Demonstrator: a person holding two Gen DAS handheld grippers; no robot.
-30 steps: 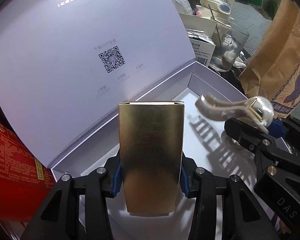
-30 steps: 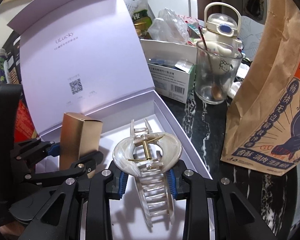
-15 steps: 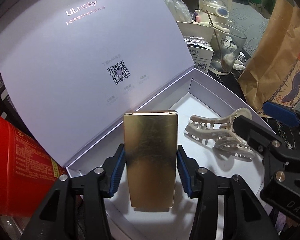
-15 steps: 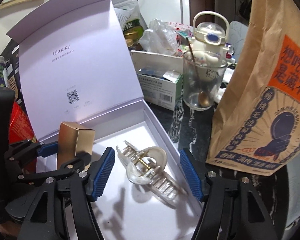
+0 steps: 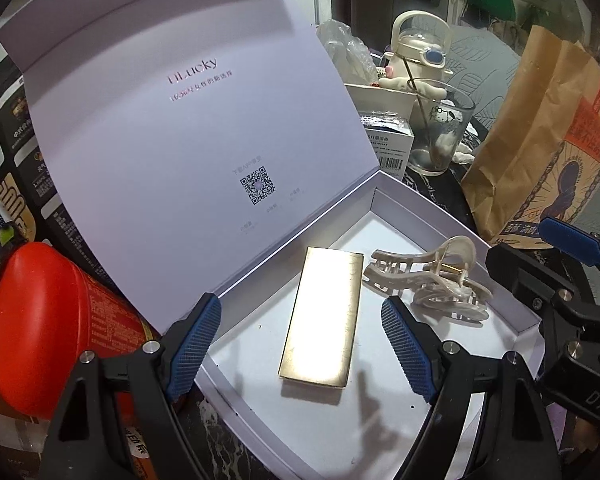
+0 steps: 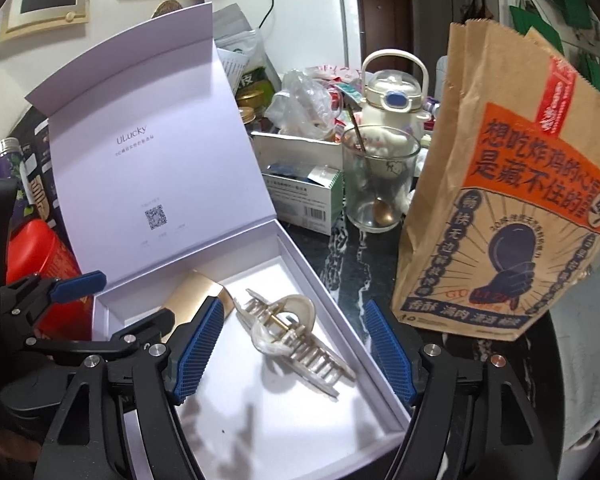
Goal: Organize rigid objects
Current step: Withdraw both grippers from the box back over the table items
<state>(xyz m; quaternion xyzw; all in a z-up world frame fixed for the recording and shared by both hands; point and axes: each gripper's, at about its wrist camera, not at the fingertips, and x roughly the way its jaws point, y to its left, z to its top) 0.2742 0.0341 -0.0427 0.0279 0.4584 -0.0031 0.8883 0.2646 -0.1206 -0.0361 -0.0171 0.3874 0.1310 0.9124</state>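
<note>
The gold box (image 5: 322,316) lies flat on the floor of the white gift box (image 5: 452,210), and the hair clip (image 5: 432,280) lies on its side just beside it, toward the right wall; in the left wrist view the two look apart, though only narrowly. The gift box's lid (image 5: 172,128) stands open behind them, leaning back toward a red tin (image 5: 40,320) on the left. On the dark counter (image 6: 340,256) past the gift box stand a glass (image 6: 376,184) with a spoon in it, a small carton (image 6: 304,196) and a tall paper bag (image 6: 508,200).

What could go wrong from here: the lid stands on its own hinge, so a knock from either gripper as it leaves could swing it down on the contents — or tip the paper bag, which stands near the right gripper's outer finger. The hair clip rests on a curved side and would likely slide or roll if the gift box were jogged.

The left gripper (image 5: 300,344) is spread wide, holding nothing, its blue pads either side of the gold box without touching it. The right gripper (image 6: 292,354) is likewise wide open and empty, poised over the hair clip — clear of it, as far as I can judge.
</note>
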